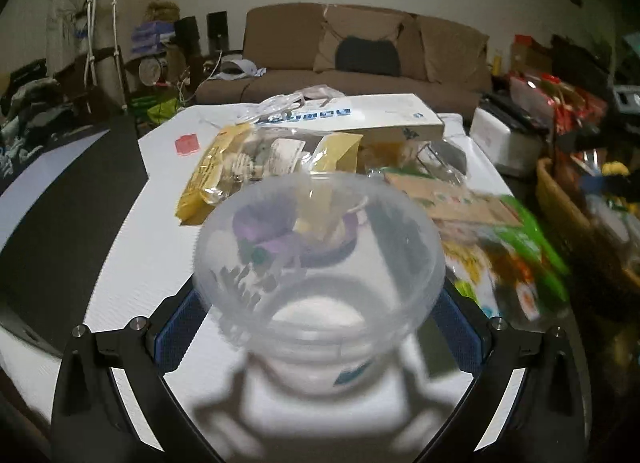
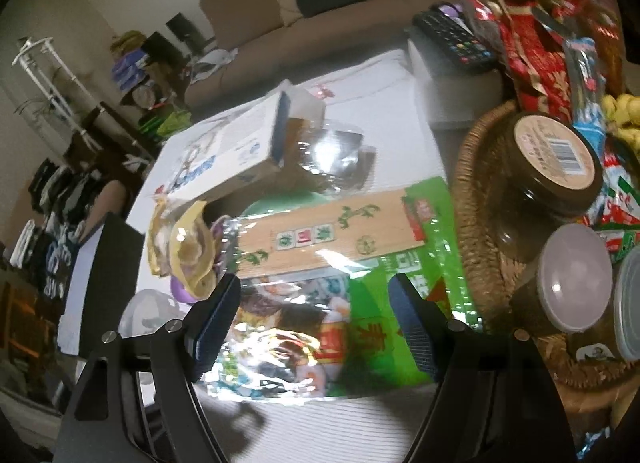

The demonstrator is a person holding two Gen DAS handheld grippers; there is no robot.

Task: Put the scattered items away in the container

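My left gripper (image 1: 320, 327) is shut on a clear plastic tub (image 1: 320, 259), held above the white table (image 1: 132, 231). Through the tub I see purple packaging (image 1: 276, 235). My right gripper (image 2: 316, 319) is open just above a green snack bag (image 2: 360, 303) lying on the table, one finger on each side of it. To its right stands a wicker basket (image 2: 476, 199) holding brown jars (image 2: 556, 159) and red wrappers. The green bag also shows in the left wrist view (image 1: 512, 259), blurred.
A yellow snack packet (image 1: 224, 167) and a long white box (image 1: 360, 115) lie farther back on the table. A clear packet (image 2: 336, 159) lies beside the box. A remote (image 2: 452, 39) rests on a white box. A brown sofa (image 1: 360, 51) stands behind.
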